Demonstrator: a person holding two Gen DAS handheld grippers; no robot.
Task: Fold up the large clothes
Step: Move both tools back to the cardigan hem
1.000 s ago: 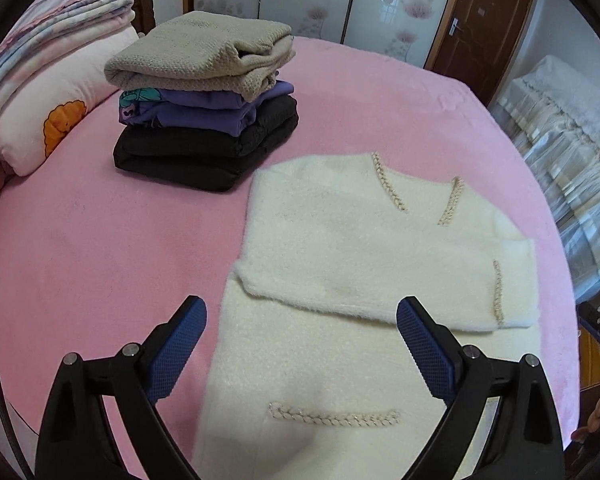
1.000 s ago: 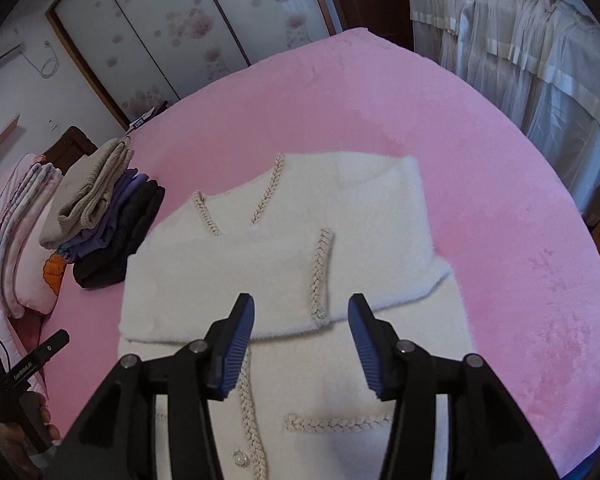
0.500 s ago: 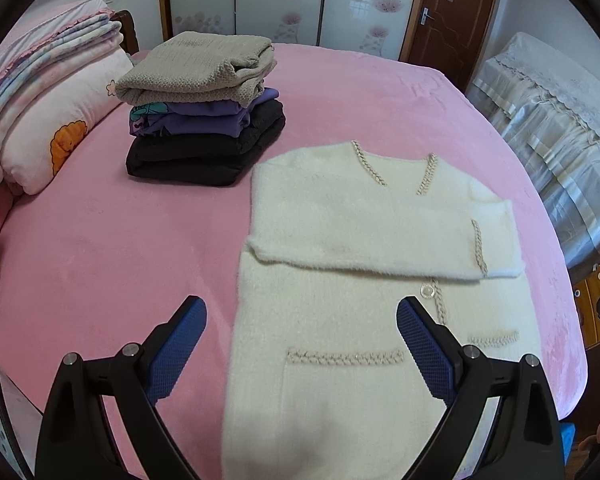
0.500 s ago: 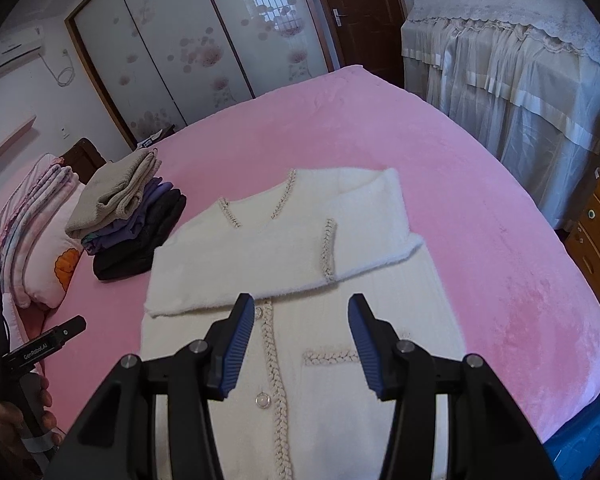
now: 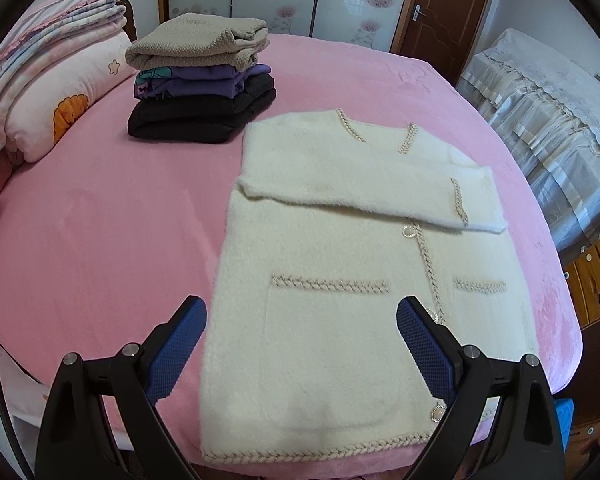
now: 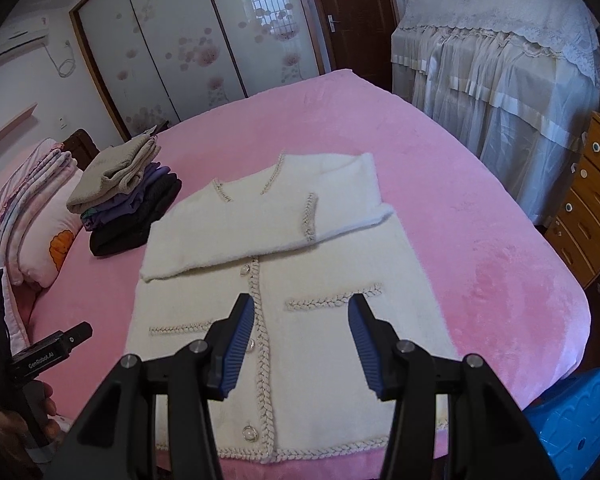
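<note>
Cardigan (image 5: 340, 280), cream: lying flat on pink bed (image 5: 100, 240), long axis running 12 to 6; hem sitting just below both hand-held grippers, left (image 5: 300, 344) and right (image 6: 300, 340), each hovering open, holding nothing.

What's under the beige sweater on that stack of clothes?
Under the beige sweater lies a folded purple garment with a teal print at one edge, then a black garment on the pink bedspread. Anything folded inside them is covered.

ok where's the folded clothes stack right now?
The stack of folded clothes sits on the pink bed, upper left in both views, between the pillow and the cream cardigan's shoulder.
</note>
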